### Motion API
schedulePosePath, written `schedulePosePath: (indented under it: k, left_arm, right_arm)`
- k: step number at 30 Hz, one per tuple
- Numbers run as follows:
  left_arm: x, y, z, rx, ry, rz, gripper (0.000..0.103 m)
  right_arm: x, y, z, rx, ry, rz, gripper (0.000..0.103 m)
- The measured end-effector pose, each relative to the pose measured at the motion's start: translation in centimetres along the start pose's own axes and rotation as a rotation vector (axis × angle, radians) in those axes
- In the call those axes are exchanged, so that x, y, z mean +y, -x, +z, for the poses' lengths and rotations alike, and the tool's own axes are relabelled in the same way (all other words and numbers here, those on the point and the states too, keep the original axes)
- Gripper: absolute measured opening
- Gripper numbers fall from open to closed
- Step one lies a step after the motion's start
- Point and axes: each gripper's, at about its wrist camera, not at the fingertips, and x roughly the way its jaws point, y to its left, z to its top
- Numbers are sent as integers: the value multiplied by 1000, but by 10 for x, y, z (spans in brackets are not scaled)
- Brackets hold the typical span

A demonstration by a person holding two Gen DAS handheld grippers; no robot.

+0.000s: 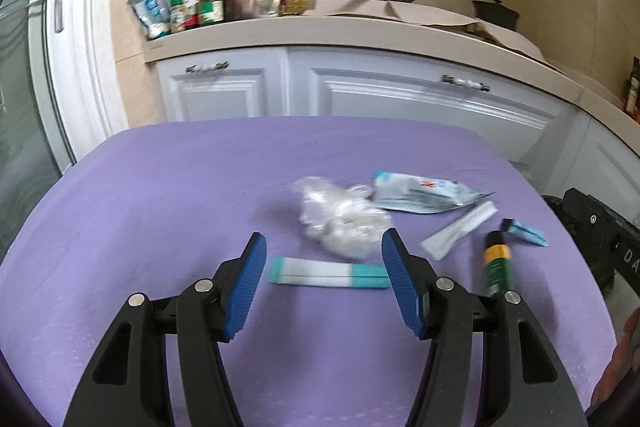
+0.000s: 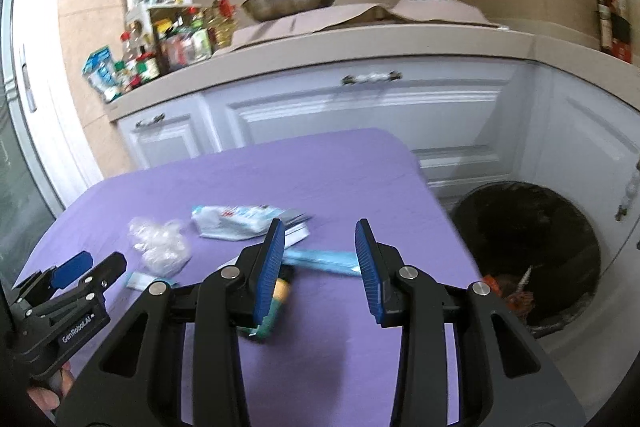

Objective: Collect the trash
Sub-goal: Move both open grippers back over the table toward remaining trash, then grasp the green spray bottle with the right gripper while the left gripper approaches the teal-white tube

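Both my grippers are over the purple table cover (image 1: 160, 187), holding nothing. Left gripper (image 1: 324, 247): jaws wide apart, hovering just short of the teal-and-white sachet (image 1: 328, 275), which lies flat crosswise between the blue pads (image 1: 245, 287). Crumpled clear plastic wrap (image 1: 344, 219) sits just beyond it. Behind that lies a white-and-blue wipes pouch (image 1: 420, 193); a white paper sleeve (image 1: 460, 229) lies to its right, then a dark green tube with a yellow band (image 1: 496, 265) and a small blue wrapper (image 1: 526, 231).

Right gripper (image 2: 320, 247): jaws also wide apart. The blue wrapper (image 2: 320, 261) lies across the gap on the cloth; the green tube (image 2: 276, 301) is partly hidden behind my left-side pad. Frames are motion-blurred, so finer labels are unreadable.

Black-lined trash bin (image 2: 528, 251) stands on the floor right of the table, with some scraps inside. Kitchen counter (image 2: 360, 43) with bottles and a wok (image 2: 288, 1) is behind.
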Motion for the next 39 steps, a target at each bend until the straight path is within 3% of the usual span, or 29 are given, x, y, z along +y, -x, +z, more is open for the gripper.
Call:
schedulePosePath:
  k: [11,24,30,39]
  left_arm:
    - [31,-10,-6,51,30,4,60]
    - [35,-12,-10,92,17,-22,66]
    - [27,-11,-9,92,6,-34,68]
    - [7,-16,-11,101,-33,-58,68]
  right_arm:
    - [40,-26,-22,137,32,21,36]
    - [36,-57,-35,314,-12,27,36]
    - [31,-54,-37,318,-15,34,24]
    - [24,-34,-35,261,10,53,23]
